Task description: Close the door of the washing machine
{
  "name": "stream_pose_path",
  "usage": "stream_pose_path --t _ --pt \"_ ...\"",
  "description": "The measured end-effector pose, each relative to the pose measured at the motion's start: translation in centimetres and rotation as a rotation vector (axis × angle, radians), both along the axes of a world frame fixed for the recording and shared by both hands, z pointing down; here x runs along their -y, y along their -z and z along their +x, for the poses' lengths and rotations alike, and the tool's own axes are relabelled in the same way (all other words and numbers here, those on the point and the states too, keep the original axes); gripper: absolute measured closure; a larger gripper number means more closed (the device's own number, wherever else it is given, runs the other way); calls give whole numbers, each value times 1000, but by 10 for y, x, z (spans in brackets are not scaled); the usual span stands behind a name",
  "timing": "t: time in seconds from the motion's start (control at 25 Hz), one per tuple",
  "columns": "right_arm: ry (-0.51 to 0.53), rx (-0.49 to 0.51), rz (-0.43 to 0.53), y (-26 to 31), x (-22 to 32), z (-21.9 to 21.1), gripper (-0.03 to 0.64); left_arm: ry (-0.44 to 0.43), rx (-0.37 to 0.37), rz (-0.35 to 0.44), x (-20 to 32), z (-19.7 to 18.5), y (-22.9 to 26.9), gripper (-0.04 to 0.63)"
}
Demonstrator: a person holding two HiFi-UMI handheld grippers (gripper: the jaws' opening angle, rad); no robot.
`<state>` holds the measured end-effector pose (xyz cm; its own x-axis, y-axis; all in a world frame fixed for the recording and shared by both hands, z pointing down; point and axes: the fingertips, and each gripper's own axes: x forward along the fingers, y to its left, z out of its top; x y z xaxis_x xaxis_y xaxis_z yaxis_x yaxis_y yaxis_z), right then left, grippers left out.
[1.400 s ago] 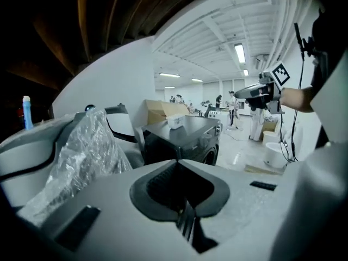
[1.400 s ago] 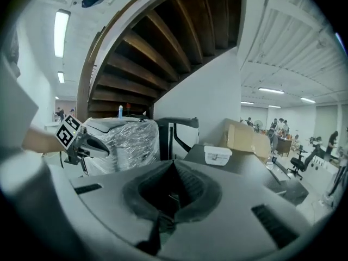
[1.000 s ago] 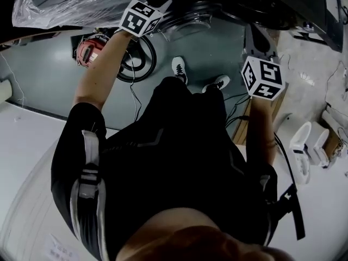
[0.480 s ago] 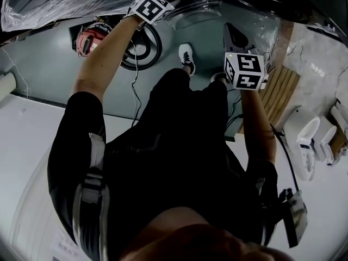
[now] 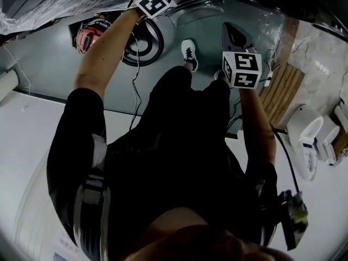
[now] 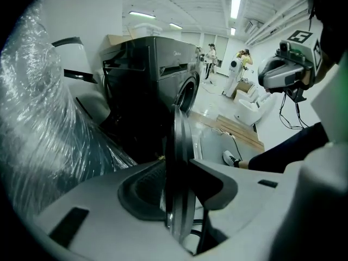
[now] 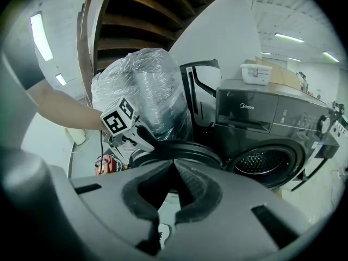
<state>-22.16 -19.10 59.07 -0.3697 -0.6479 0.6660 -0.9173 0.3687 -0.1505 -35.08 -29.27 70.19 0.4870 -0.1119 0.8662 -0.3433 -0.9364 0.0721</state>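
Note:
The dark washing machine (image 7: 272, 113) stands with its drum (image 7: 261, 162) showing and its round glass door (image 5: 198, 10) swung out. In the left gripper view the door's rim (image 6: 179, 135) runs edge-on between the jaws of my left gripper (image 6: 178, 170). Those jaws have just been opening, and a pad stands close on each side of the rim. The left gripper (image 7: 136, 137) also shows at the door's (image 7: 179, 148) left edge. My right gripper (image 5: 231, 29) hovers near the door, its pads meeting at the tips with nothing between them.
A bulky plastic-wrapped object (image 5: 65, 4) stands left of the machine. On the floor lie a red reel (image 5: 89, 37), a coil of black cable (image 5: 141, 48), a wooden pallet (image 5: 280, 88) and white devices (image 5: 304, 145). The person's shoes (image 5: 189, 52) are below the door.
Both grippers have sunk toward the door. In the head view the left one has slid up and right to the door's rim. The right one has shifted left.

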Motion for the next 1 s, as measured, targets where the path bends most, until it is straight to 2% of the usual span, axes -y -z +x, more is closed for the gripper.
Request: stream_pose_path --t 0.2,0.56,1.0 --pt "-7 2 -7 -4 -3 2 612 44 -1 -5 -1 -3 1 466" --pt "0 -5 -42 -16 -31 22 612 107 49 -18 -25 7 -1 466" --pt "-12 -25 -82 -26 -67 64 612 169 58 -85 -76 43 0 466"
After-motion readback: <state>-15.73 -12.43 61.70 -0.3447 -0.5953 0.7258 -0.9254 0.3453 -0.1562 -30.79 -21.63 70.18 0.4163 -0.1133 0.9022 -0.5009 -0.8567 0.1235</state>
